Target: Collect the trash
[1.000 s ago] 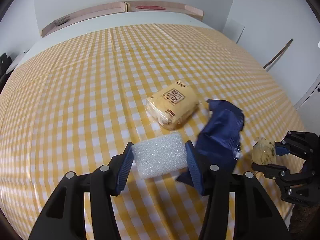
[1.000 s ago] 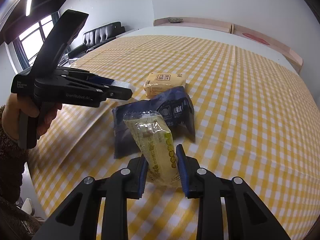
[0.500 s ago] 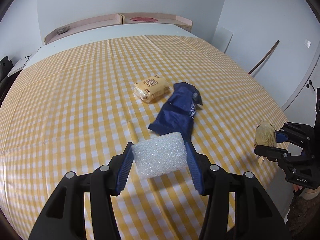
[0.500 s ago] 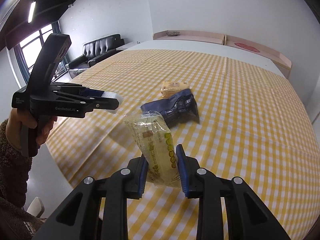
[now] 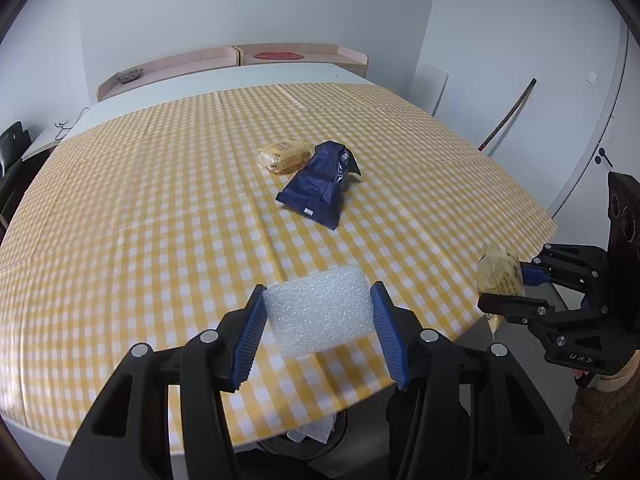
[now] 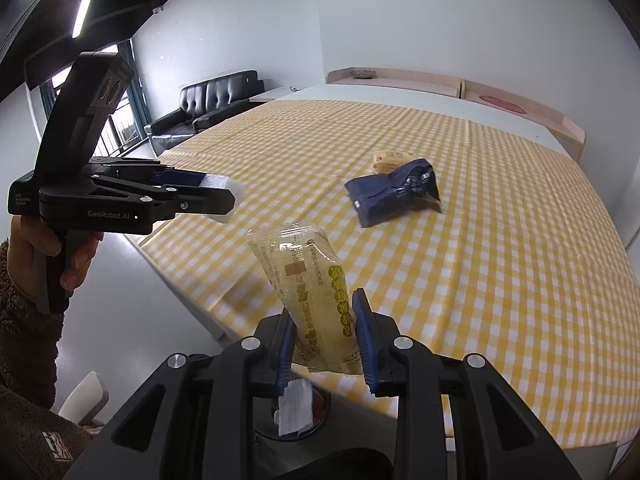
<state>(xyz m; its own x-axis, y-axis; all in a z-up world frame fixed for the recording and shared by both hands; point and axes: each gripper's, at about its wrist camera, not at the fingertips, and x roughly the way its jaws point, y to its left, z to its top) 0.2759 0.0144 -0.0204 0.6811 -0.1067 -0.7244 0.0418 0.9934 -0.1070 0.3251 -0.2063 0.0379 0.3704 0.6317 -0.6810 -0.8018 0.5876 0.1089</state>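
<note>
My left gripper (image 5: 318,312) is shut on a white foam block (image 5: 318,310) and holds it above the near edge of the yellow checked table (image 5: 140,220). My right gripper (image 6: 323,336) is shut on a clear yellow snack wrapper (image 6: 308,280), held just off the table's edge; it shows in the left wrist view (image 5: 500,276) too. A dark blue bag (image 5: 320,184) and a yellow snack packet (image 5: 284,156) lie side by side mid-table. A trash bin (image 6: 296,412) with white paper in it sits below the grippers, mostly hidden.
A pink-edged shelf (image 5: 240,56) runs along the far wall. A black sofa (image 6: 208,108) stands by the window. A stick (image 5: 508,116) leans on the right wall beside a door (image 5: 600,120). A white chair corner (image 6: 86,400) is low on the left.
Both grippers have pulled back from the table middle toward its near edge, each keeping its item. The blue bag and yellow packet now lie farther away, and the bin shows below.
</note>
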